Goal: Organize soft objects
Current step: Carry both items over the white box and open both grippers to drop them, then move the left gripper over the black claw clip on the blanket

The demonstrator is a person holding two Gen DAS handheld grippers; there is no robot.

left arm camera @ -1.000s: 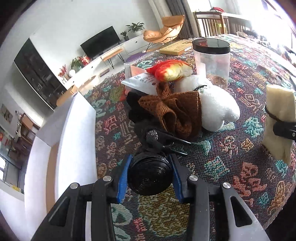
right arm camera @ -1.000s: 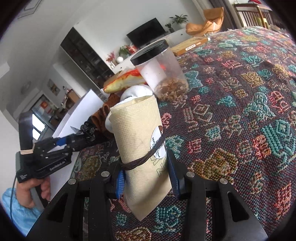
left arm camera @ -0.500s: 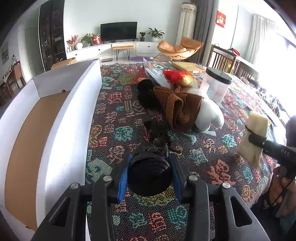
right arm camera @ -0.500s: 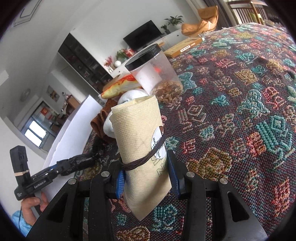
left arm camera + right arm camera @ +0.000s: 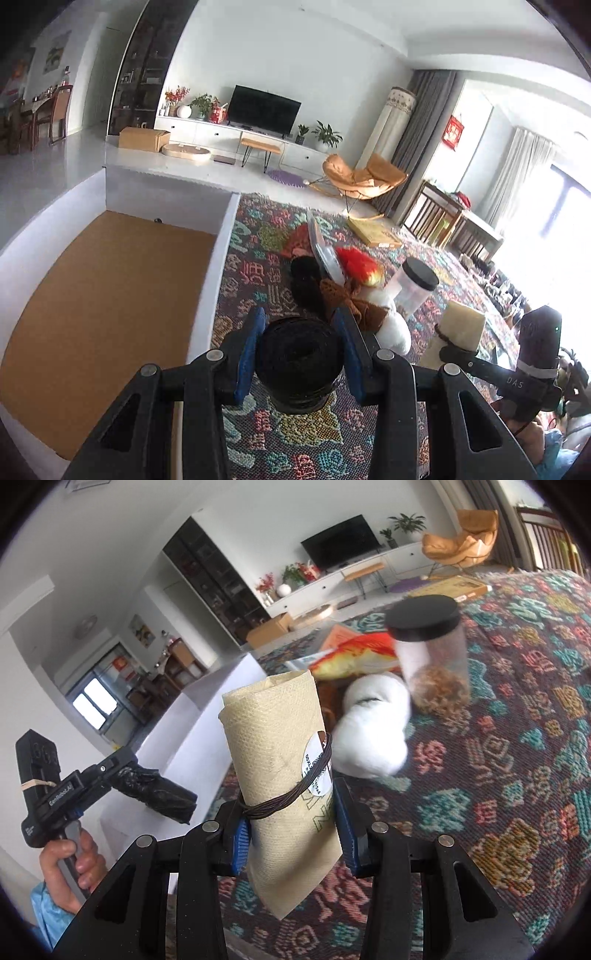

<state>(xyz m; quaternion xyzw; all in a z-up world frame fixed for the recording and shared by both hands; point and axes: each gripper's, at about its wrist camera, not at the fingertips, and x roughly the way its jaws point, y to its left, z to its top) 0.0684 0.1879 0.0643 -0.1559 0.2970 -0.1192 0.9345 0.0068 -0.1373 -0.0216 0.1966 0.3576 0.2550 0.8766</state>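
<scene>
My left gripper (image 5: 300, 349) is shut on a black roll of plastic bags (image 5: 297, 363), held above the patterned tablecloth next to the white box (image 5: 221, 243). It also shows in the right wrist view (image 5: 155, 788). My right gripper (image 5: 291, 829) is shut on a tan rolled napkin bundle (image 5: 280, 760) tied with a dark cord, lifted off the table; the bundle also shows in the left wrist view (image 5: 458, 332). A white plush (image 5: 373, 734), a brown knitted piece (image 5: 354, 302), a black soft item (image 5: 306, 280) and a red-yellow plush (image 5: 358, 653) lie piled on the table.
The white box has a brown floor (image 5: 96, 295) and stands at the table's left. A clear jar with a black lid (image 5: 428, 657) stands behind the plush. A flat packet (image 5: 323, 251) and a cardboard box (image 5: 373, 232) lie further back.
My left gripper has lifted the black roll off the table and swung left toward the white box. My right gripper has raised the napkin bundle and moved slightly left.
</scene>
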